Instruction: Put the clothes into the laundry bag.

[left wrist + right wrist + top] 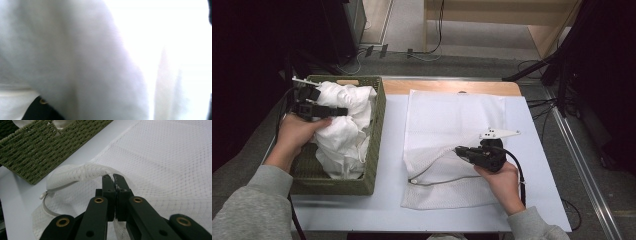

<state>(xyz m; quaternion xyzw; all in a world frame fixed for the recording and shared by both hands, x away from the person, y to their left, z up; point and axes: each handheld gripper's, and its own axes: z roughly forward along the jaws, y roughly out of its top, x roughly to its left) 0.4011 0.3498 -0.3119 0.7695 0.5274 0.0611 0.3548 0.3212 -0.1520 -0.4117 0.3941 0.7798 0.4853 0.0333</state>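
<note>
Currently the right gripper pinches the raised mouth of the white mesh laundry bag on the table. The left gripper clamps white crumpled cloth in the green woven basket; transfer into the bag appears not yet done.

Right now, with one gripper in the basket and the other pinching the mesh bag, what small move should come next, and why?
Probably carry the white cloth across toward the bag's mouth. The left gripper sits on the cloth in the basket, and its own view is close against white fabric. The right gripper is shut on the edge of the mesh bag, lifting the zipper opening off the table.
</note>
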